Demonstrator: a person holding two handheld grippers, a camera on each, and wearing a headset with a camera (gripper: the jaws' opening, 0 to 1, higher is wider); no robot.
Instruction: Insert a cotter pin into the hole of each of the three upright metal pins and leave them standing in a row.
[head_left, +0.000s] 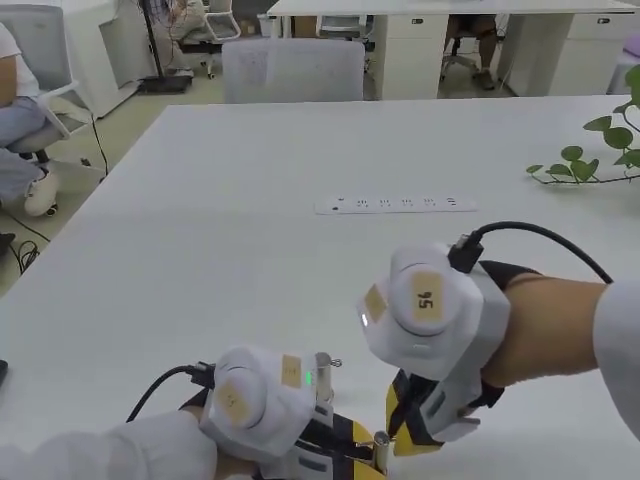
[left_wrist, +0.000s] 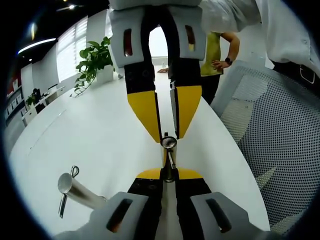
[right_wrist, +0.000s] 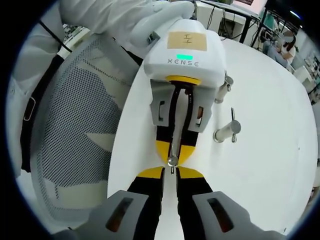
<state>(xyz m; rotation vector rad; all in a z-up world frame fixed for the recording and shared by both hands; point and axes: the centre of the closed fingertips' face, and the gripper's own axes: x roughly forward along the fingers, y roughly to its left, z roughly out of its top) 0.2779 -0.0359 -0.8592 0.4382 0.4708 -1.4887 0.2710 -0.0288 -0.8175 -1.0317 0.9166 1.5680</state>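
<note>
Pinching near table (head_left: 250, 200) edge: left gripper (left_wrist: 168, 175) jaws, metal pin (left_wrist: 168, 143); right gripper (right_wrist: 173, 173), cotter pin (left_wrist: 173, 107).

We see two hand-held grippers of one make. The left gripper (left_wrist: 168, 175) and the right gripper (right_wrist: 170, 173) each have a rounded white housing, pale grey slotted plates and black fingers (right_wrist: 145, 190) ending in yellow tips. The right housing carries a tan sticker (head_left: 427, 297) marked 54, and a black cable (head_left: 540, 234) plugs into it; a second black cable (head_left: 160, 385) leaves the left one. The left housing bears grey XENSE lettering (right_wrist: 183, 63), a green light (right_wrist: 186, 56) and a tan label (right_wrist: 186, 40). We make out white sleeves (head_left: 110, 450) on both arms and a black strap (head_left: 500, 272) behind the right housing
</note>
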